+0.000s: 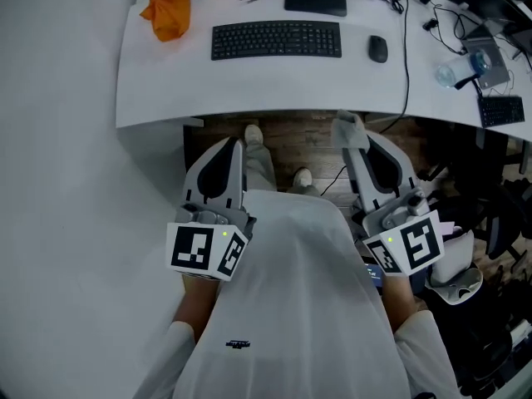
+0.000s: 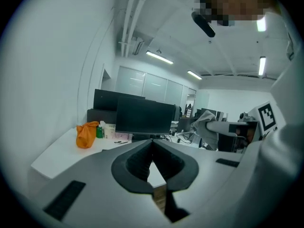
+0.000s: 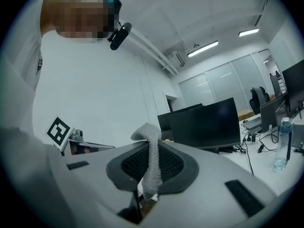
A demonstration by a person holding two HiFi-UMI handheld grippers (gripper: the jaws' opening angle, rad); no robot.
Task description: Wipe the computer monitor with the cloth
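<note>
An orange bag (image 1: 169, 8) sits at the left end of the desk (image 1: 158, 90), followed by a keyboard (image 1: 276, 40), a mouse (image 1: 377, 49) and a bottle (image 1: 453, 73). The left gripper (image 1: 235, 144) hangs before the desk edge, its jaws pressed together on nothing. The right gripper (image 1: 350, 127) pinches the grey cloth (image 3: 151, 160), a strip upright along the jaw seam with its tip flopped left. The head view catches only the foot of the monitor (image 2: 145, 118). Both gripper views show its wide dark screen, facing them.

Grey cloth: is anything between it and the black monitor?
Nothing visible blocks it. The grey cloth, clamped in the right gripper, faces the black monitor openly; a black keyboard lies flat on the white desk between.
</note>
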